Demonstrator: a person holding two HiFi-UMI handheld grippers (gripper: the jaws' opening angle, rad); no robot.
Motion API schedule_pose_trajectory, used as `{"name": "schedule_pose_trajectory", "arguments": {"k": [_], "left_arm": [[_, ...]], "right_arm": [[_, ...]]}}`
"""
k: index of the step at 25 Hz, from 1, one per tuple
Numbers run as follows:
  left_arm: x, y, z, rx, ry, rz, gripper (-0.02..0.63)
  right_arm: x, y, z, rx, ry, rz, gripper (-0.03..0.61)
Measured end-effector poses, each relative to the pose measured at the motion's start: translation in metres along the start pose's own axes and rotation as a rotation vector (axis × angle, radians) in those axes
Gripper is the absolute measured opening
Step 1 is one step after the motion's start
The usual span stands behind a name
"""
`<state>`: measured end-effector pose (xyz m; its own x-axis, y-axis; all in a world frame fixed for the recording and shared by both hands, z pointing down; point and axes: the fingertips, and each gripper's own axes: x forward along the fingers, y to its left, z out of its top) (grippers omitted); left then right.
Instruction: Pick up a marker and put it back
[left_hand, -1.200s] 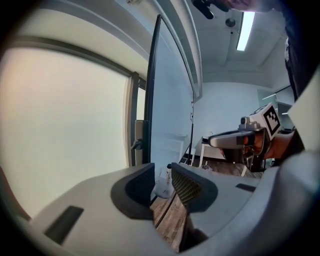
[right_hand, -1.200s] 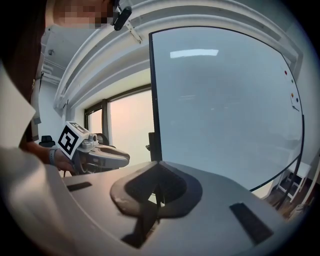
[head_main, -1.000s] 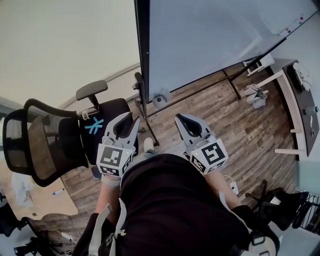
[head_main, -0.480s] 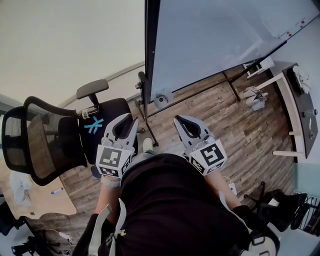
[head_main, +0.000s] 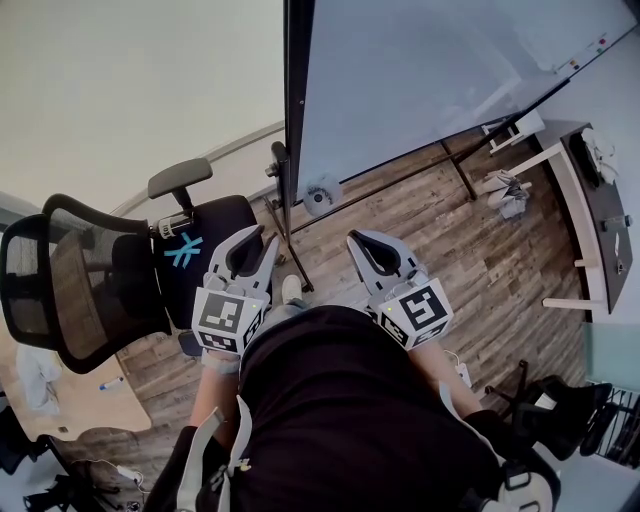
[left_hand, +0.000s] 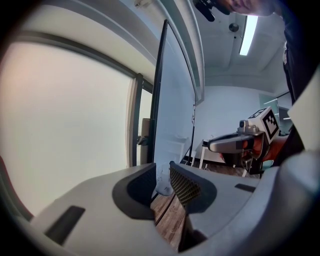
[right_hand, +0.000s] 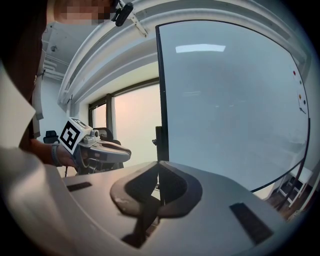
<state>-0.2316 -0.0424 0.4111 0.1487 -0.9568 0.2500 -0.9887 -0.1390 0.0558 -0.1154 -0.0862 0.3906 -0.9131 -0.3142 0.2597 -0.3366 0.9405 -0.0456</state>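
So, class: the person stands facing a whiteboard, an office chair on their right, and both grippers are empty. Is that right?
Not quite. The chair is on the person's left, beside the left gripper, as the head view shows. The rest holds: the whiteboard stands ahead, and neither the left gripper nor the right gripper has anything in its jaws.

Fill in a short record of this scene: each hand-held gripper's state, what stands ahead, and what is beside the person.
Left hand-held gripper: jaws apart, nothing between them
Right hand-held gripper: jaws together, empty
Ahead: whiteboard on a stand
Left of person: office chair
Floor: wood planks
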Motion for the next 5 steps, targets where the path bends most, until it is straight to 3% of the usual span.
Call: {"name": "schedule_pose_trajectory", "arguments": {"k": [5], "left_arm": [[-0.001, -0.0012, 0.0014, -0.003, -0.013, -0.002, 0.094]], "right_arm": [[0.0006, 0.0021, 0.0005, -0.015, 0.007, 0.011, 0.017]]}}
